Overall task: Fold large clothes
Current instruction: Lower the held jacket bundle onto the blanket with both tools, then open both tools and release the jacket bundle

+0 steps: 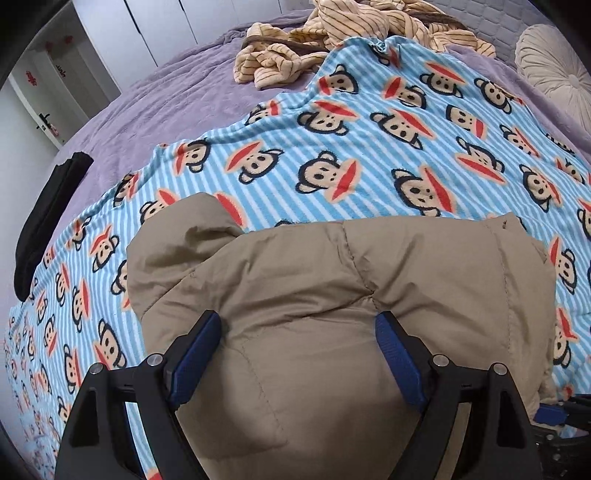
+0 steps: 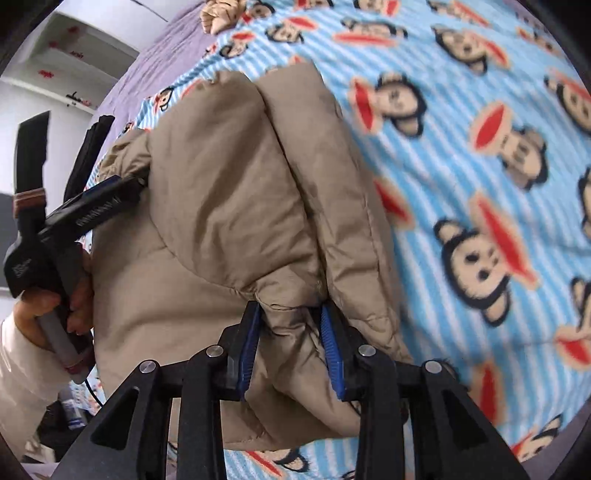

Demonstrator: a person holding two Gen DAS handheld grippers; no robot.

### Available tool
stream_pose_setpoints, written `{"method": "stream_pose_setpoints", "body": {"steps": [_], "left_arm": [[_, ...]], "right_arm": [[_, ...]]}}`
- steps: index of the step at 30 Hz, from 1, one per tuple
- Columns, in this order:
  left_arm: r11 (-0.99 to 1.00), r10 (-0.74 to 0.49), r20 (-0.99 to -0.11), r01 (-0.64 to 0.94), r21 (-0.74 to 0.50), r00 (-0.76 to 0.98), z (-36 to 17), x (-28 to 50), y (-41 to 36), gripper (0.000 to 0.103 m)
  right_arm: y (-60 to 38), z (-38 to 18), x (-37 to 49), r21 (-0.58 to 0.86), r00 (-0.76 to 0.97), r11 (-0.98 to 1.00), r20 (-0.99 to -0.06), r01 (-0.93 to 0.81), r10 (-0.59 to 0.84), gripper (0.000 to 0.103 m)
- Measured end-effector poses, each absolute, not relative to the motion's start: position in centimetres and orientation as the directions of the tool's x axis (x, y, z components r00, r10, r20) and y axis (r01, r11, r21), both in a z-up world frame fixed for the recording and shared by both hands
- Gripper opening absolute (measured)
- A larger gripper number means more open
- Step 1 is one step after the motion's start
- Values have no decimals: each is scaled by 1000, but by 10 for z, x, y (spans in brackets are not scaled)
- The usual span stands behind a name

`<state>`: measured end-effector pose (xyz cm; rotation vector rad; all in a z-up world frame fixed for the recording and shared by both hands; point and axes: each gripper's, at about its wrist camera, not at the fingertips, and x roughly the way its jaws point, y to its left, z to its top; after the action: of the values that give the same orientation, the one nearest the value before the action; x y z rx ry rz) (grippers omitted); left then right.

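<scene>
A khaki padded jacket (image 1: 332, 280) lies folded into a thick bundle on a blue striped monkey-print blanket (image 1: 369, 147). My left gripper (image 1: 297, 321) points down onto the bundle's near part. Its jaws stand wide, with puffy fabric bulging up between them. In the right wrist view, my right gripper (image 2: 290, 310) sits at the jacket's (image 2: 221, 184) near edge. Its jaws stand partly apart, with a loose fold of fabric between the blue pads. A hand (image 2: 37, 306) in a white sleeve holds the left gripper, and one of its fingers (image 2: 107, 192) rests against the jacket's left side.
The blanket (image 2: 480, 184) covers a purple bedspread (image 1: 166, 99). A beige striped garment (image 1: 332, 33) is heaped at the far end, next to a round cream cushion (image 1: 554, 70). A black garment (image 1: 48, 210) lies at the blanket's left edge. White cupboards stand beyond the bed.
</scene>
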<state>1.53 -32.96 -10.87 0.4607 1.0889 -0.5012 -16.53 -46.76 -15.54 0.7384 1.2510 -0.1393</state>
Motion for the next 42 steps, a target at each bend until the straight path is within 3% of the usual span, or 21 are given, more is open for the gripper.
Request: {"method": "stream_pose_setpoints", "body": {"steps": [6,14,26,28,30,37,38,39,42], "left_arm": [[848,-203,-928,530,-7,313,-70,-16,-276,86],[898,-156,-973,435,-68,170,-108,-67,-232,87],[888,-156,-973,456,-62,171,-82,-70,-217,87],[884,-155,-972,464,-55,179,-78,-73,-211,87],[882,-159,-972,467,-61,175,-76,-76,-204,87],[886,-167,-962,460,-51,214,-70,-88,-180,87],[888,-165,-962,457,-48,219,-69,-89,-177,91],[892,-159,-962,451,-42,224,-69,-89,-175,103],[898,-161,-958,438,-42,238,-67,-90,-167,103]], "right_arm": [[-467,-164,-167,455,316,759,-887,465,338,35],[-468,-186,-158,457,288,764,-888,456,359,35],[-450,-153,-143,370,236,781,-928,502,288,37],[-445,-140,-142,372,251,779,-927,505,280,40],[-438,-129,-142,366,270,784,-927,501,260,49],[-413,-106,-147,342,311,800,-928,493,205,57],[-410,-104,-147,336,312,799,-930,498,197,57],[-408,-102,-147,332,314,798,-930,502,190,57],[-403,-97,-150,325,322,801,-930,503,175,64]]}}
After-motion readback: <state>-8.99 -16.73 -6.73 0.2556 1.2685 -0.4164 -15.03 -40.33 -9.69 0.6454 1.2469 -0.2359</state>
